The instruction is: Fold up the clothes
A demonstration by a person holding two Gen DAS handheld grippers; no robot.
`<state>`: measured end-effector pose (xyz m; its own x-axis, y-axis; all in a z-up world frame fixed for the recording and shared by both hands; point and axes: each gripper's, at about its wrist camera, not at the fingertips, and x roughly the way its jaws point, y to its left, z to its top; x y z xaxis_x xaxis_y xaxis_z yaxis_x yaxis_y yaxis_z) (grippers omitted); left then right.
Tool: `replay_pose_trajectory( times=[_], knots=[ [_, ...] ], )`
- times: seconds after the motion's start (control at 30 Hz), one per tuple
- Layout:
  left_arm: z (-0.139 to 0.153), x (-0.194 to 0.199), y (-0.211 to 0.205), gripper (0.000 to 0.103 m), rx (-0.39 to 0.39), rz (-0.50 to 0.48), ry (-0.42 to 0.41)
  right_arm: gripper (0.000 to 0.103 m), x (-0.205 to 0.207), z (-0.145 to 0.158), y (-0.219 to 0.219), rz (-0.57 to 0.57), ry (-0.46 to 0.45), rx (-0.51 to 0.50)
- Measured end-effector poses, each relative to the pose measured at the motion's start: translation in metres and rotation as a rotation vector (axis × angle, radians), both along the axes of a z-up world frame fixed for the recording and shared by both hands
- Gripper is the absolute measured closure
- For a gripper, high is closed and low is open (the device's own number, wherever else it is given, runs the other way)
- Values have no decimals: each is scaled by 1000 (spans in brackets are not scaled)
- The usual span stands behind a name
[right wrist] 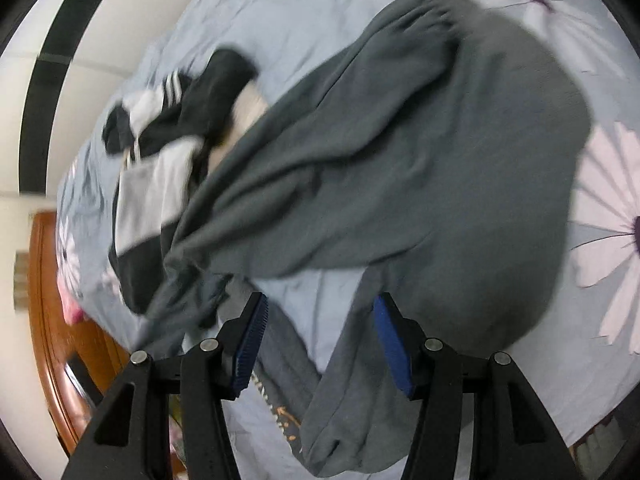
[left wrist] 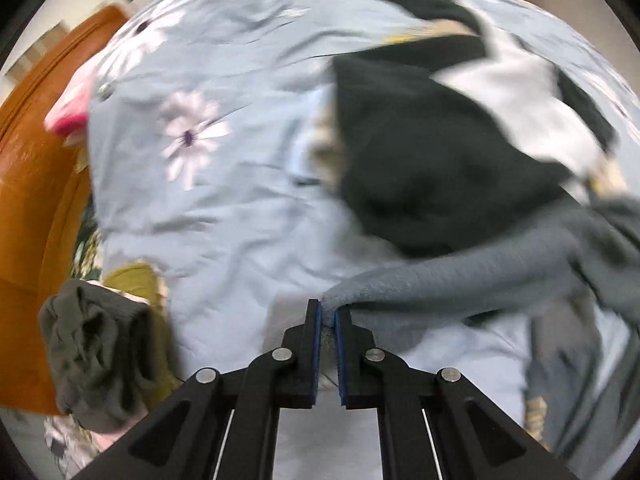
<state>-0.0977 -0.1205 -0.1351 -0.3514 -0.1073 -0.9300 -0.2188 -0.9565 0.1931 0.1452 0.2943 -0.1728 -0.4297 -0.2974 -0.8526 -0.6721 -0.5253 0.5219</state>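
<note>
Bed's got a pale blue sheet with big white daisies (pretty wrinkled). Glossy orange-brown wooden headboard runs along one side, with plain off-white walls behind it.

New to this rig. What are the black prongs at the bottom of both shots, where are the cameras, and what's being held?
The black prongs are two-finger grippers that a person holds, one in each hand; no robot arm. Each picture comes from a fisheye camera on a gripper, looking along its fingers. In the left wrist view, the left gripper is shut on an edge of the dark grey knit garment. In the right wrist view, the right gripper is open above that same garment, holding nothing. Everything lies on a light blue bedsheet with white flowers. A black-and-white garment lies crumpled nearby. Both pictures are motion-blurred.
</note>
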Motion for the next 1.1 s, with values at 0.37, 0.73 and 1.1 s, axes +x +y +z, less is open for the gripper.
replay_pose_trajectory(
  times=[0.37, 0.73, 1.1],
  knots=[
    [-28, 40, 2, 54, 316, 99, -156, 46, -22, -13, -30, 99, -44, 15],
    [-119, 69, 113, 56, 474, 111, -405, 46, 62, 4, 83, -178, -137, 155],
    [-36, 84, 59, 99, 533, 312, -162, 46, 91, -21, 134, -300, -104, 48]
  ],
)
